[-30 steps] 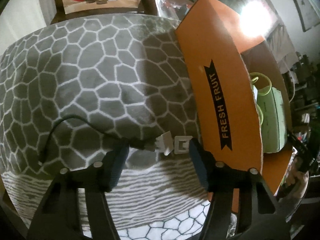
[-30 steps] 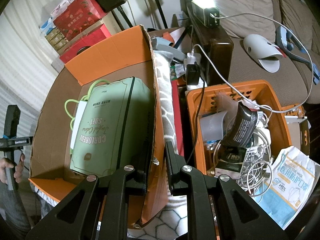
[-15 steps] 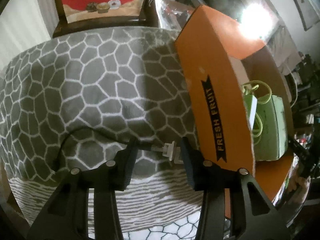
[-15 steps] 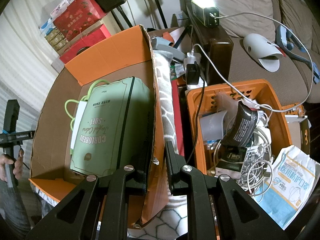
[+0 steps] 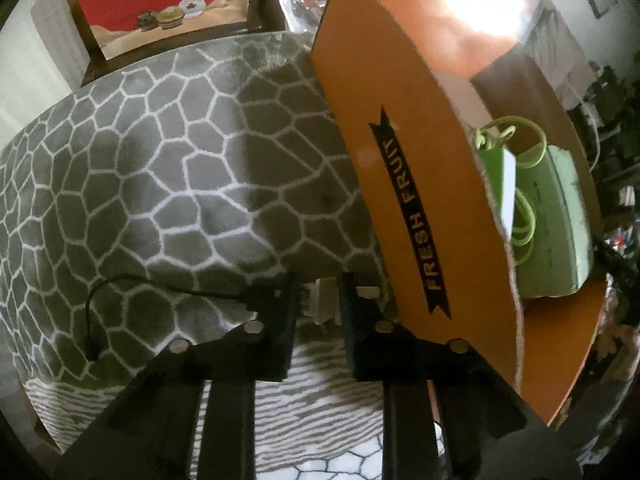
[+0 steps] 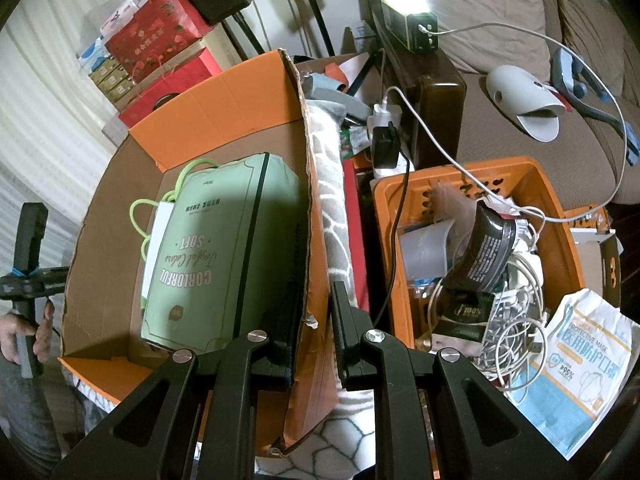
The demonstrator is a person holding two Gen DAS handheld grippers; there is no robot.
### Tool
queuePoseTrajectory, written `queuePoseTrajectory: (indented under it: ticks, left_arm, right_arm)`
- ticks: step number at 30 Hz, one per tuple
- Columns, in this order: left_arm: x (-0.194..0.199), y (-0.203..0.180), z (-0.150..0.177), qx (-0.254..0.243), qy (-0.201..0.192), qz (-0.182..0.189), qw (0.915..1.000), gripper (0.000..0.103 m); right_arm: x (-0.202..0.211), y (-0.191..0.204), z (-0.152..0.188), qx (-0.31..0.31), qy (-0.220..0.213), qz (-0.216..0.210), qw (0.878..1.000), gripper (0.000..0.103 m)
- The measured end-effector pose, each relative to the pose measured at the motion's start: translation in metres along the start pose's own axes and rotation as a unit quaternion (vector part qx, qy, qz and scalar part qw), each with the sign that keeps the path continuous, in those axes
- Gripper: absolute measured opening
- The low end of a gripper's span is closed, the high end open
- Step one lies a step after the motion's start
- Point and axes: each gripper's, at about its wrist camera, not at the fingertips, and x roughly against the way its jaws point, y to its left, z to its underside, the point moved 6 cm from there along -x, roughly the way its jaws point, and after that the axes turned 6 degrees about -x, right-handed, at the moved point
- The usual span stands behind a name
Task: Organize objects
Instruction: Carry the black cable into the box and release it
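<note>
Left gripper (image 5: 318,306) has just been closing, pinching the white plug (image 5: 324,294) on the blanket (image 5: 160,168). Light and rigid, it likely trails a limp black cord (image 5: 168,286), so the plug body is the better hold.

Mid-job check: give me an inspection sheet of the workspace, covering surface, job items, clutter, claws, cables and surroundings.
Surface: grey blanket with white web pattern.
Job's things: white plug on black cord; orange cardboard box holding green package.
Clutter: orange crate of tangled cables; mask packet.
Claws: left claw just closing, pads against the plug; right claw shut on box wall.
Cables: white charger lead.
Surroundings: sofa, red gift boxes.
</note>
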Motion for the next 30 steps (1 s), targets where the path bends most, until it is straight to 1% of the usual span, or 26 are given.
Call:
queuePoseTrajectory:
  ticks: [4,9,14,19,22,26,30]
  left_arm:
    - [0.003,0.003,0.002,0.007,-0.008,0.01,0.9999,0.012]
    - [0.023,0.003,0.002,0.012,-0.029,0.02,0.9993,0.012]
    - [0.054,0.002,-0.003,0.016,-0.063,0.022,0.9976,0.012]
    - [0.097,-0.008,-0.009,0.014,-0.107,0.041,0.9933,0.012]
    - [0.112,-0.017,-0.014,0.003,-0.122,0.049,0.9913,0.012]
    - [0.118,-0.033,-0.018,-0.012,-0.125,0.062,0.9901,0.012]
    - [0.113,-0.05,-0.02,-0.021,-0.119,0.075,0.9899,0.012]
  right_arm:
    - [0.0,0.0,0.0,0.0,0.0,0.0,1.0,0.014]
    - [0.0,0.0,0.0,-0.001,0.0,0.0,1.0,0.014]
    - [0.0,0.0,0.0,0.0,0.0,0.0,1.0,0.014]
    - [0.0,-0.001,0.0,-0.001,0.0,0.0,1.0,0.014]
    - [0.0,0.0,0.0,-0.001,0.0,0.0,1.0,0.014]
    - [0.0,-0.001,-0.001,-0.001,0.001,0.0,1.0,0.014]
    - [0.0,-0.001,-0.001,0.0,0.001,0.0,1.0,0.014]
